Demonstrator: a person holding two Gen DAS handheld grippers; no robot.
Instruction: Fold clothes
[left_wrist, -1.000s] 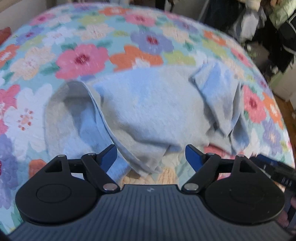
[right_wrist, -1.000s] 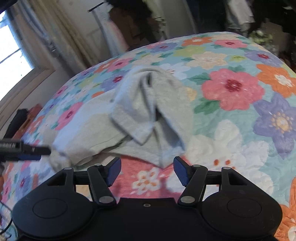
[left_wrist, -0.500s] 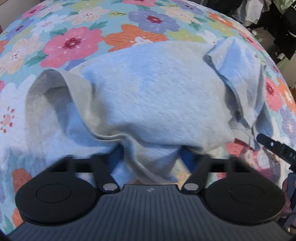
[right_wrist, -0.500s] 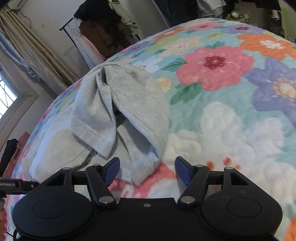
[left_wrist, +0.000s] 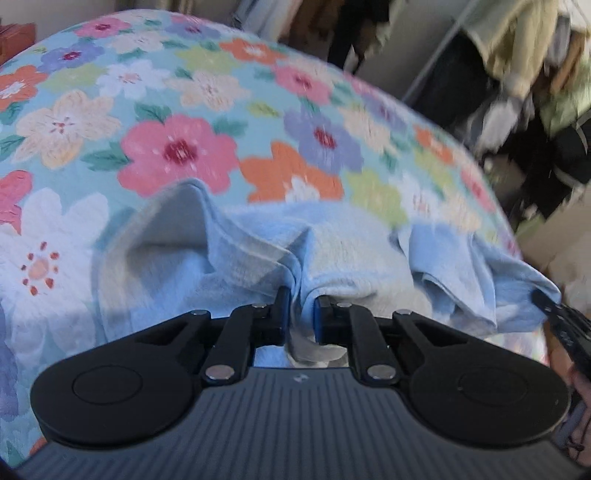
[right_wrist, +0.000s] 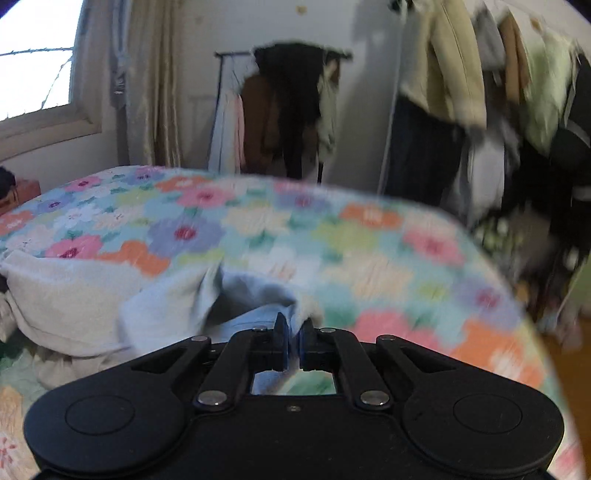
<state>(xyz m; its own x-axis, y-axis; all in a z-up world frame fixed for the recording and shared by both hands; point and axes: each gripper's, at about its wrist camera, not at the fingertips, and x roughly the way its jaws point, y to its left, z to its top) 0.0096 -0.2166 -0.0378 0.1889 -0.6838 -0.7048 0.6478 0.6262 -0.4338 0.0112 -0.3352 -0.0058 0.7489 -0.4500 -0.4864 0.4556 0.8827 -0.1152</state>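
Observation:
A light grey garment (left_wrist: 351, 243) lies bunched on the flowered bedspread (left_wrist: 177, 147). My left gripper (left_wrist: 301, 295) is closing, and its blue pads pinch a fold of the garment's near edge. At the right edge of the left wrist view, the right gripper (left_wrist: 543, 299) grips a corner of the same cloth and lifts it off the bed. In the right wrist view, the right gripper (right_wrist: 291, 325) is shut on a thin fold of the garment (right_wrist: 74, 295), whose bulk trails away to the left over the bedspread (right_wrist: 369, 240).
A clothes rack (right_wrist: 291, 110) with dark and brown coats stands against the far wall. More hanging clothes (right_wrist: 461, 74) crowd the right side past the bed's edge. A window (right_wrist: 33, 55) with curtains is at the far left. A hand (left_wrist: 576, 387) holds the right gripper.
Both grippers went from open beside the garment to shut on its near edge. The right one rose and tilted up, lifting its corner, and the cloth bunched between them.

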